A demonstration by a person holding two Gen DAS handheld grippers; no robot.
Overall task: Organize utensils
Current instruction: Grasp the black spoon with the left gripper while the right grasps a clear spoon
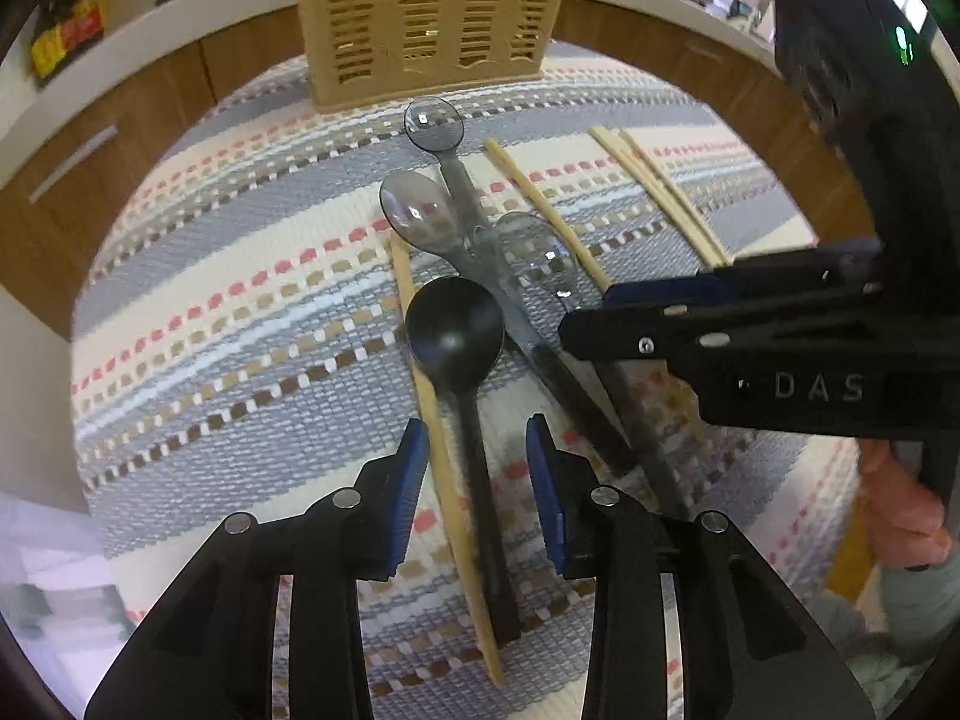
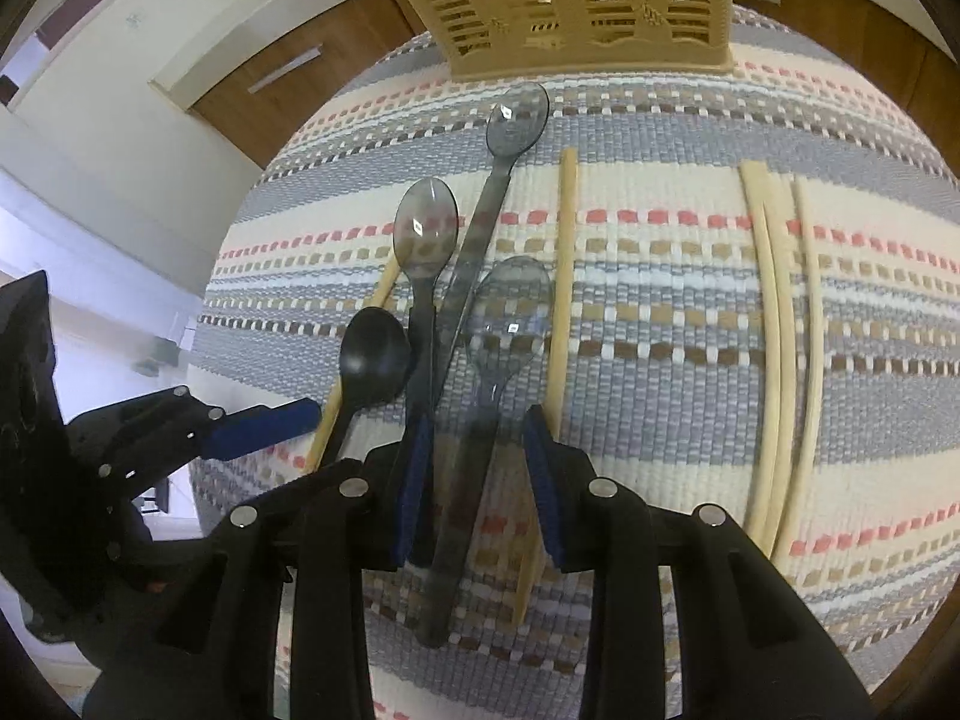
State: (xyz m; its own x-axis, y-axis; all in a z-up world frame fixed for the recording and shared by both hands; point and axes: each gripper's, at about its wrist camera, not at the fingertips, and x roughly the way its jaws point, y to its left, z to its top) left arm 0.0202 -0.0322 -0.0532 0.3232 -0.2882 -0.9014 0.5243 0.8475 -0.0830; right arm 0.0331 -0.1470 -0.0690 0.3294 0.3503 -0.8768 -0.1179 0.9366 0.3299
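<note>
Your left tongs [image 1: 477, 450] are spread wide open over the black spoon [image 1: 454, 330], its handle and a chopstick [image 1: 447, 468] sitting between the blue pads, nothing pinched. Your right tongs [image 2: 477, 450] are open too, straddling the smoky spoon handles [image 2: 456, 480]. Everything's lying on the striped mat [image 2: 660, 330] on the tabletop, with the beige utensil basket [image 1: 429, 18] standing at the far end.

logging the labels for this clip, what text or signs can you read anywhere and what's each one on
"DAS": raised letters on the black body of the right gripper, seen from the left wrist view.
Red and yellow packaging on the counter: it carries print, but too blurred to read.
Beige utensil basket, spoons and chopsticks: no text visible.
</note>
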